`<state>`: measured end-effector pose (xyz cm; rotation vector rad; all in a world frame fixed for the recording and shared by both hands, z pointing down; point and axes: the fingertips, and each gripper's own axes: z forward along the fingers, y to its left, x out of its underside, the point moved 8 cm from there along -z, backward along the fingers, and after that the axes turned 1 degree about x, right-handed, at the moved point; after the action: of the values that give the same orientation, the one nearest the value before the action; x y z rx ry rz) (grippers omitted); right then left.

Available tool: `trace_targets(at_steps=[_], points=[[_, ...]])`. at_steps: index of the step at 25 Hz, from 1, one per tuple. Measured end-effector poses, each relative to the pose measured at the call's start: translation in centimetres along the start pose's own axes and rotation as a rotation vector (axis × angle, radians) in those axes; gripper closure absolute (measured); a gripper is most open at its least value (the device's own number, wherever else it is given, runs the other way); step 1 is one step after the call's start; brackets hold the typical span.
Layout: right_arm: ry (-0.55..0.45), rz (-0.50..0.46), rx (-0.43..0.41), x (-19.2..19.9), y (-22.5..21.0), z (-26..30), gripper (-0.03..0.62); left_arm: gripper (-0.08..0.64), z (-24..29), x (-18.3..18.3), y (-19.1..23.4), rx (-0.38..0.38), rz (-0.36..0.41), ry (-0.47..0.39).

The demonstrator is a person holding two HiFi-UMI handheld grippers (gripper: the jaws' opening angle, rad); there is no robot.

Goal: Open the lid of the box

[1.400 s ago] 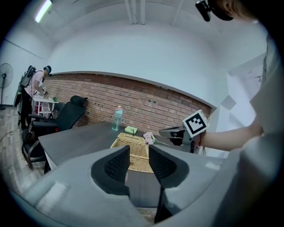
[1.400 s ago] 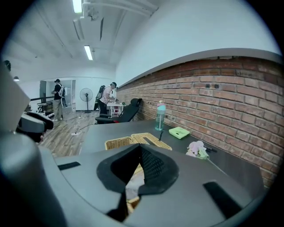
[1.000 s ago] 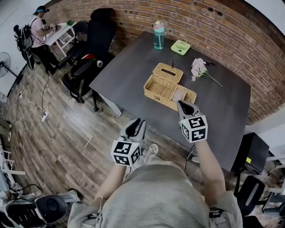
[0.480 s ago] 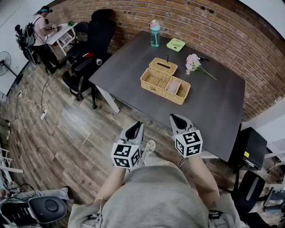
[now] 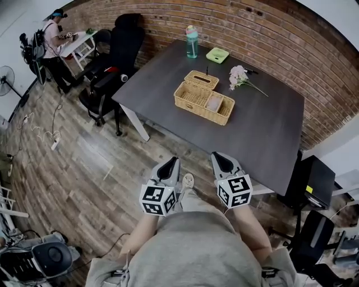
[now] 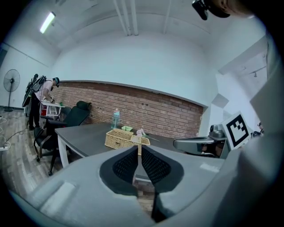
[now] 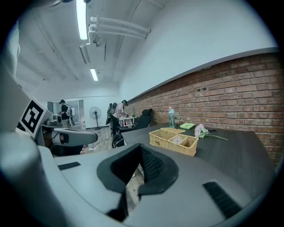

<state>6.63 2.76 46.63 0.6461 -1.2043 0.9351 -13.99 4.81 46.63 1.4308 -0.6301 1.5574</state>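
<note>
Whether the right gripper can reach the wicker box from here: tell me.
Probably not yet. The right gripper, jaws shut, hangs close to the body, short of the table edge, and the wicker box sits well in on the table. Nothing blocks the way; a step forward should do.

An office-like workroom. A brick wall (image 5: 168, 14) backs a dark tabletop (image 5: 263, 129), with black office chairs (image 5: 124, 36) on plank floor (image 5: 67, 168). A person (image 5: 49, 35) stands at a white desk (image 5: 76, 42).

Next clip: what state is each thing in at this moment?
Wicker box: open, lid off.
Lid: lying beside the box's far side.
Bottle: upright, capped.
Flower: lying on the table.
Left claw: empty, jaws have just been closing, now together.
Right claw: shut, empty.
</note>
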Motion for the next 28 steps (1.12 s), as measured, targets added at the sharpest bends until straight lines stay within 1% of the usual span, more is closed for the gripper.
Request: trace_targets(at_steps=[5,8,20,28], points=[[-0.015,0.007,0.016,0.5,0.1,-1.8,0.589,0.529,-0.4,0.5,-1.1,0.008,0.018,0.006],[-0.029,0.015,0.022,0.3,-0.1,-2.0,0.591,0.529,-0.2,0.2,-1.4,0.016,0.027,0.003],[-0.044,0.002,0.040,-0.1,0.2,-2.6,0.591,0.529,0.0,0.0,-1.4,0.023,0.019,-0.002],[-0.055,-0.008,0.034,-0.9,0.0,-2.3,0.591,0.529,0.5,-0.1,-1.2,0.020,0.023,0.005]])
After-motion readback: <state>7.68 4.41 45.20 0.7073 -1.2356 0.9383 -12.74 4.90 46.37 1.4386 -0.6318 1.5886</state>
